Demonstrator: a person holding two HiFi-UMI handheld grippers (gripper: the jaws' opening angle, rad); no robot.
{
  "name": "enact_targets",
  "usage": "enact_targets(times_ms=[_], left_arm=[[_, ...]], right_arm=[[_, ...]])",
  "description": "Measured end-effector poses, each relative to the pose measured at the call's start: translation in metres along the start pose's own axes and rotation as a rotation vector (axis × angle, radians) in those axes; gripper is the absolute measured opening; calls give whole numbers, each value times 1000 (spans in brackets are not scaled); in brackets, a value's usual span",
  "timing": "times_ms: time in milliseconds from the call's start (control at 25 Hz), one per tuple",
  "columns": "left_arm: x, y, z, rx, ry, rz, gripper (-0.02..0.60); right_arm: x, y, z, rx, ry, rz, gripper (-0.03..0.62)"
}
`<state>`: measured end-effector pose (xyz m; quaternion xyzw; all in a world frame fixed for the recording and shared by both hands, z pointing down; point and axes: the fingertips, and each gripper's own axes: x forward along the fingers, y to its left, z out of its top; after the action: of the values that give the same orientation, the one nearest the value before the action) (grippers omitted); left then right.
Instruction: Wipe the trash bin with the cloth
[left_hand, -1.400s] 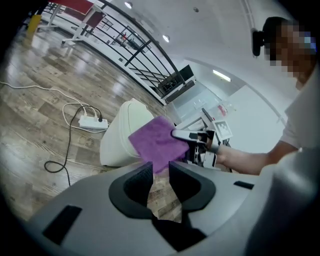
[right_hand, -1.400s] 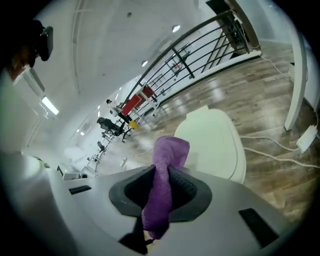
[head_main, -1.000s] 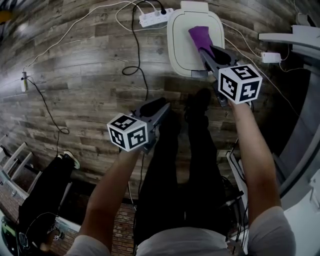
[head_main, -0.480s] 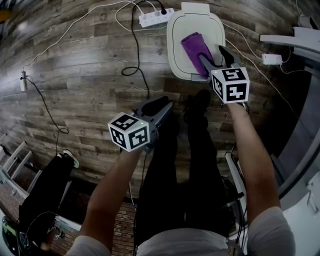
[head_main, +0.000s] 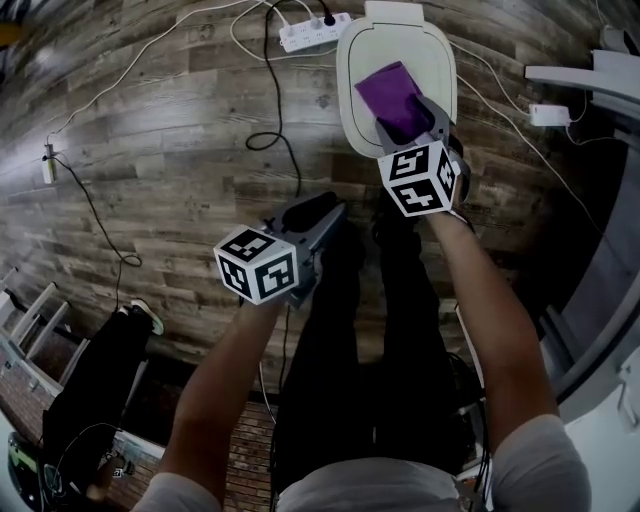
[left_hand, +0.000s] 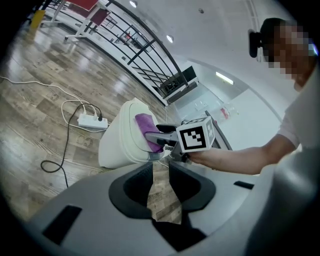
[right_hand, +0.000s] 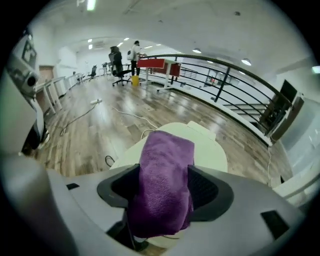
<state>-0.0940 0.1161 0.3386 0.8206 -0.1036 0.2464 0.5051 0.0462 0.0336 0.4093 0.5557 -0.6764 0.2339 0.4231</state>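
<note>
A white trash bin (head_main: 435, 55) with a closed lid stands on the wood floor at the top of the head view. A purple cloth (head_main: 392, 92) lies spread on the lid. My right gripper (head_main: 412, 118) points steeply down at the cloth's near end. Its jaws have just been opening and now stand wide, with the cloth (right_hand: 165, 175) lying between them over the bin (right_hand: 207, 150). My left gripper (head_main: 325, 215) hovers lower left of the bin, open and empty. In its own view, the bin (left_hand: 117, 145), the cloth (left_hand: 145, 122) and the right gripper (left_hand: 155, 137) lie ahead.
A white power strip (head_main: 312, 33) and a black cable (head_main: 270, 130) lie on the floor left of the bin. A white adapter (head_main: 548, 115) sits to its right, by a white frame (head_main: 590, 80). The person's dark shoes (head_main: 395, 205) stand just before the bin.
The right gripper has sunk, shifted left and rolled. Its jaws have opened, and the cloth has gone from a bunched strip to lying flat on the lid. The left gripper has stayed put.
</note>
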Motion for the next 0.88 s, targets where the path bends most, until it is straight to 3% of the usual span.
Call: enact_targets(times_ms=[280,480,800,880], left_arm=[[-7,3,-3,-13,-10,4,101],[-8,1,-2,-7,-16,-4,101],[-1,-7,3,10,-26,-18,101],[1,-9,6,15,-30,-23,101]], right_arm=[[7,-22,-13,235,29,73,351],[6,-29,-17,375,13,118,352],[10,-30,-22,359,39,85,343],[9,-30,-21,359,41,96,281]])
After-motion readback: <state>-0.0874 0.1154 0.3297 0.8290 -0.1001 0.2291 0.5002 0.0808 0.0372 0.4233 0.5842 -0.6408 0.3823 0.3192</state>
